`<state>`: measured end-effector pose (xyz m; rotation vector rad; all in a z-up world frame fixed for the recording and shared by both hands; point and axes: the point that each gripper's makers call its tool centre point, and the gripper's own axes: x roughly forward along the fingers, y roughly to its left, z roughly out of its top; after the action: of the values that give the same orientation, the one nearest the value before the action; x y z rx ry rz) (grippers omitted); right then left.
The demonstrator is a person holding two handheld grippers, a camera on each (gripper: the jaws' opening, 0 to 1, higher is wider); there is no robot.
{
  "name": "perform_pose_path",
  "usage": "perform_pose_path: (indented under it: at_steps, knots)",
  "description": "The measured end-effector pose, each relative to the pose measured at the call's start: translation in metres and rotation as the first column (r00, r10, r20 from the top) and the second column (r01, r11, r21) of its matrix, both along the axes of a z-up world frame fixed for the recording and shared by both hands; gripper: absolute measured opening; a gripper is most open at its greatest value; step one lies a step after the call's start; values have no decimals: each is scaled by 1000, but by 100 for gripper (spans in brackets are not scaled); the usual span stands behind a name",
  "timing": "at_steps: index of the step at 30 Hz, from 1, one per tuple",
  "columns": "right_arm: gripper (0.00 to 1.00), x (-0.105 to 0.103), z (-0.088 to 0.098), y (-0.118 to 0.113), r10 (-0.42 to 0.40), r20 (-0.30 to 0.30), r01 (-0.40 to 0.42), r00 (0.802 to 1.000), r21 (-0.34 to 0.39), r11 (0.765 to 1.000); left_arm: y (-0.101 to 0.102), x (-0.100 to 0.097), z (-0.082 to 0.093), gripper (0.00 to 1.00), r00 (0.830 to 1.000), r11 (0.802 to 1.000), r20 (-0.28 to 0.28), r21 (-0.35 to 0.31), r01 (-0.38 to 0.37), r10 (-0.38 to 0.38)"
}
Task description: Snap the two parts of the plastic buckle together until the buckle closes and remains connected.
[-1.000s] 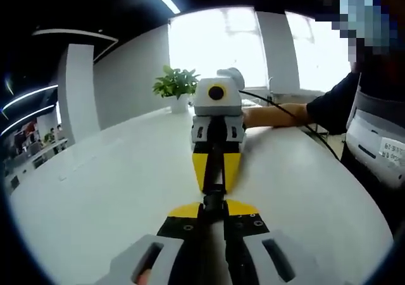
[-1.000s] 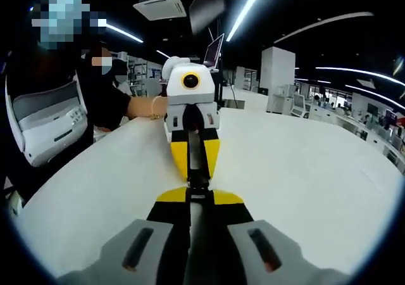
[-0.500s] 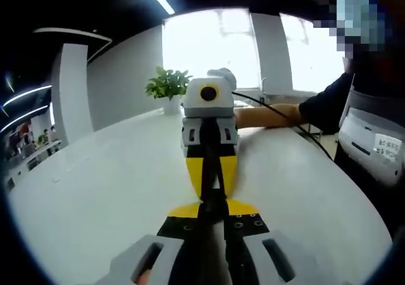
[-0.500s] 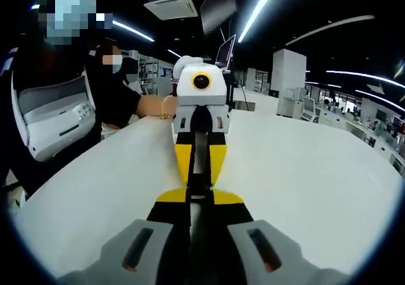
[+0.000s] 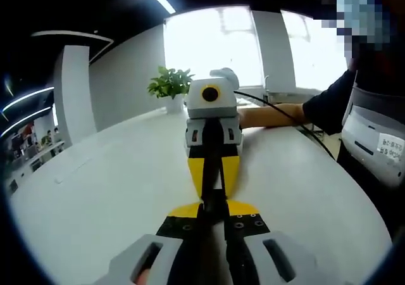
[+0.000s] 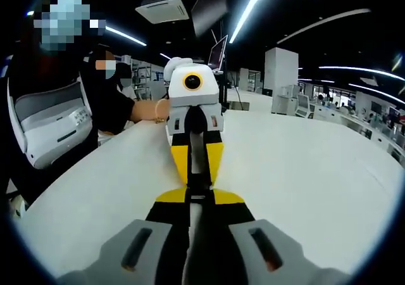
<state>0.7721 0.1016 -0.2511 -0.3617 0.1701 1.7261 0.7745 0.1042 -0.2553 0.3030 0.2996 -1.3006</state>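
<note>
Left gripper view: left gripper (image 5: 214, 199) rises from the bottom, jaws clenched w/ a dark piece pinched between the yellow tips. That piece reads as the buckle (image 5: 214, 201), black, tucked right where the two sets of tips meet, above the white table (image 5: 101, 196). Facing it nose to nose is the right gripper (image 5: 213, 187), its yellow jaws also closed tight & touching the same dark piece. Behind it: the person's hand (image 5: 269, 115) and dark sleeve, a cable running off to the right, a potted plant (image 5: 171, 85) near the bright window.

Right gripper view: same meeting from the other side. Right gripper's own jaws are clamped on a thin black strip, prob. its half of the buckle (image 6: 198, 185); the left gripper (image 6: 196, 178) comes in opposite, tips closed & touching at that spot. Hand w/ a bracelet (image 6: 154, 111) holds it from behind. Table is bare around; desks & ceiling lights far off.

Can't tell whether the halves have clicked; the join is hidden between the four tips.

Risks, as a guess:
- Halves off-axis → prongs jam or bend instead of seating; cause: one hand rolling vs the other.
- Push too weak → looks joined, falls apart on release.
- Thin grip → a half could slip or twist out under the push.
- Letting go before checking → buckle drops apart on the table.
</note>
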Motion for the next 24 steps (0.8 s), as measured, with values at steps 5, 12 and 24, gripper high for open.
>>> perform_pose_path:
  at_steps: [5, 12, 24]
  knots:
    - [11, 0, 0, 0, -10, -1, 10, 1000, 0, 1000, -1, -1, 0, 11, 1000, 1000, 3, 4, -6, 6]
    - [11, 3, 1, -1, -23, 39, 24, 999, -16, 1000, -3, 0, 0, 12, 1000, 1000, 7, 11, -21, 21]
    - [11, 12, 5, 0, -55, 87, 58, 995, -31, 998, 0, 7, 1, 13, 997, 998, 53, 39, -58, 56]
